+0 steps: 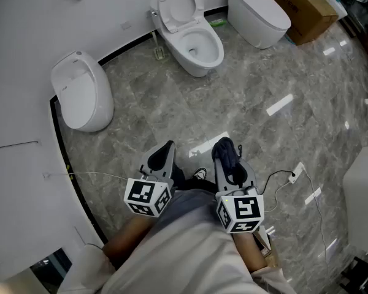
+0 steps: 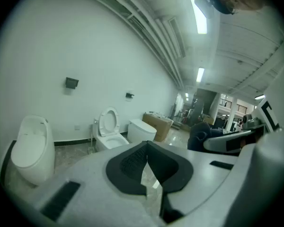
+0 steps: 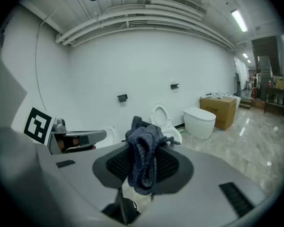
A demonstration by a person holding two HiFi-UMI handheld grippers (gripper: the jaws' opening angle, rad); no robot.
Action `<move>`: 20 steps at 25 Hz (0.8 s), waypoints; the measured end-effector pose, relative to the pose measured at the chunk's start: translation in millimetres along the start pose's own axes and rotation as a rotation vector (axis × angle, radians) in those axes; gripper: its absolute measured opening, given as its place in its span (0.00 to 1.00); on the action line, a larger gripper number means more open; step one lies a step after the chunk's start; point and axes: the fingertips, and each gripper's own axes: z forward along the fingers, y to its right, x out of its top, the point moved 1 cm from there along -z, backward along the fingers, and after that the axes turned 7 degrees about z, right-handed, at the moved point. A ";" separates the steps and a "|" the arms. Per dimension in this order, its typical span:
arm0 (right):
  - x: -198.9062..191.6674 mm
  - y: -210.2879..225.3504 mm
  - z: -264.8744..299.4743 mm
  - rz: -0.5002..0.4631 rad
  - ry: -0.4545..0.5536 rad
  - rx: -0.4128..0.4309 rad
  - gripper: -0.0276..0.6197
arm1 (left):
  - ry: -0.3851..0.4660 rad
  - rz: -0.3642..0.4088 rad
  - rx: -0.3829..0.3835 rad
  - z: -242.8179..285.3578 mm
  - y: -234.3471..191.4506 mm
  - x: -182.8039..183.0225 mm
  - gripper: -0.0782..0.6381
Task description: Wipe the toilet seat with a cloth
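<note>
The right gripper (image 1: 224,147) has its fingers clenched on a dark blue cloth (image 3: 144,157), which bunches up above them. The left gripper (image 1: 166,147) is clenched on nothing. The toilet seat (image 1: 216,46) lies well apart from both, straight ahead across the floor (image 1: 276,78), its lid (image 1: 179,3) raised against the wall. Neither hand is clearly nearer, but only the right carries the cloth. The seat's long axis runs from the wall roughly toward the person, so the reach would likely meet its front edge first.
</note>
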 end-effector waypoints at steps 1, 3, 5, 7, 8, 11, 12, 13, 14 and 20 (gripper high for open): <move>0.9 2.4 -0.5 -0.002 0.002 0.002 0.19 | 0.009 -0.012 0.006 1.4 -0.8 2.1 0.12; 2.5 7.7 -2.1 -0.003 0.007 0.005 0.19 | 0.018 -0.024 0.017 4.8 -1.0 5.3 0.12; 3.7 13.7 -3.8 -0.001 0.012 0.003 0.19 | 0.013 -0.013 0.019 9.1 2.6 6.7 0.12; 5.1 19.6 -4.2 0.011 0.016 0.000 0.19 | 0.005 0.000 0.009 13.4 8.7 7.8 0.12; 6.0 21.9 -4.0 0.024 0.016 0.003 0.19 | 0.001 0.006 0.004 14.7 12.0 8.8 0.12; 8.4 25.7 -1.8 0.083 0.010 0.039 0.20 | -0.014 0.031 0.001 18.6 19.0 11.8 0.12; 8.1 26.3 -0.4 0.097 0.006 0.051 0.20 | -0.024 0.034 0.003 20.4 19.3 11.0 0.12; 6.7 26.8 1.4 0.104 0.000 0.059 0.21 | -0.035 0.032 0.006 22.0 18.6 9.0 0.12; 4.7 27.4 3.6 0.107 -0.009 0.062 0.21 | -0.048 0.028 0.006 23.8 17.6 6.3 0.12; 3.6 38.4 34.1 0.120 -0.069 0.051 0.21 | -0.095 0.009 -0.025 48.3 8.1 0.2 0.12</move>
